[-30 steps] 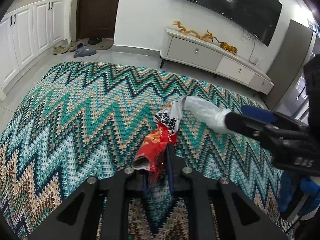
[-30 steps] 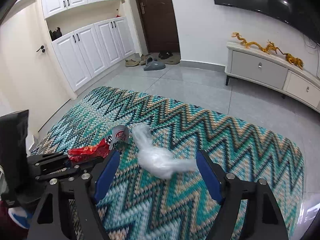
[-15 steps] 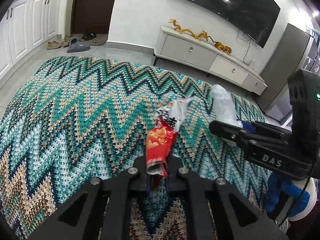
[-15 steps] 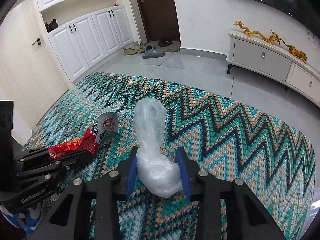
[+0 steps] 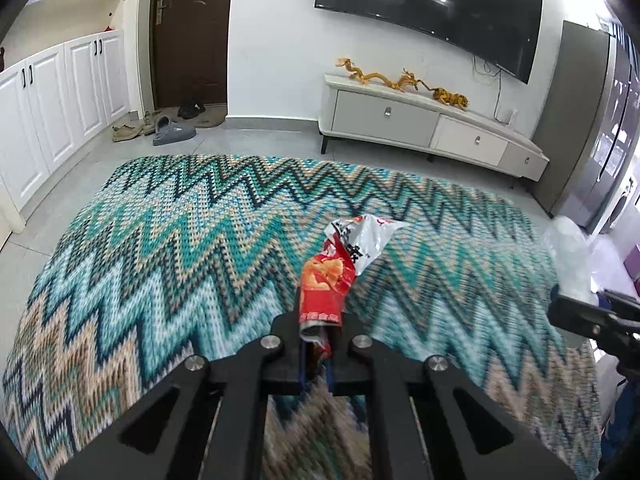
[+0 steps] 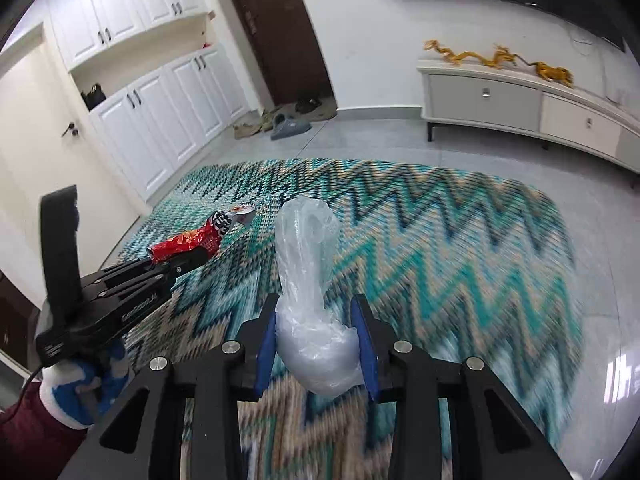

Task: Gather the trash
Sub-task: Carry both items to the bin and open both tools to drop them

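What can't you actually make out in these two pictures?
- The lower end of the red snack wrapper, left wrist view: hidden between the left gripper fingers.
- Wrapper print: too small to read.
- The clear plastic bag, left wrist view: cut off at the right edge.
- The nearest part of the zigzag rug, both views: motion-blurred.
- Any bin: not in view.
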The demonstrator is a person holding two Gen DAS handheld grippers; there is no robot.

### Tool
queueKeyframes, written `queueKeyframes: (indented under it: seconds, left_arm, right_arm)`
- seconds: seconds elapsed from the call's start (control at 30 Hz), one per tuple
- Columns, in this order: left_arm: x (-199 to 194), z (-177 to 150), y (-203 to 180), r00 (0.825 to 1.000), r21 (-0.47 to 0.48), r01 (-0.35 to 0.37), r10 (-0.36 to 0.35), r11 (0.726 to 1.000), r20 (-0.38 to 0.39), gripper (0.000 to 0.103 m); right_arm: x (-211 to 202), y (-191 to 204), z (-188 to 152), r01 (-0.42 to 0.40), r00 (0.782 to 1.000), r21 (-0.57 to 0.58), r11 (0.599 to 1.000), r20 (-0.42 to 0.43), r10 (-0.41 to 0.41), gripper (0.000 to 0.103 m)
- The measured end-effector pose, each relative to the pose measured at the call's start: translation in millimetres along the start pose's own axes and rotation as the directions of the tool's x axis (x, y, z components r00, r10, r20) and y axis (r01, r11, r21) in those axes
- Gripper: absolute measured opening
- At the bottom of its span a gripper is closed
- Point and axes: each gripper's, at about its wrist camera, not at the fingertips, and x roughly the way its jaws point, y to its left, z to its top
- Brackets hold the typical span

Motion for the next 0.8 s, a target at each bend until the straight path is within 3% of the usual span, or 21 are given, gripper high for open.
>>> queueKeyframes:
  seconds: [0.17, 0.47, 0.8]
  left_arm:
    - [-51.3, -7.1, -24.7, 0.997, 0.046, -0.026, 0.022, 0.999, 0.08, 0.006]
    - [-146.3, -21.8, -70.3, 0.97, 0.121, -0.072, 0.041, 0.99, 0.24, 0.006]
    - [-209.1, -47.1, -102.8, 0.946, 0.157, -0.054, 0.001, 0.986, 0.323, 0.006]
  right_arm:
    - [-59.3, -8.4, -26.5, 0.019, 0.998, 0.052, 0.998, 0.052, -0.021, 0.033]
    - [-148.6, -16.8, -64.3, 0.049, 0.985, 0.131, 0.99, 0.159, -0.069, 0.033]
    - [-223.1, -30.5, -101.3, 0.123, 0.955, 0.183, 0.975, 0.244, -0.166, 0.033]
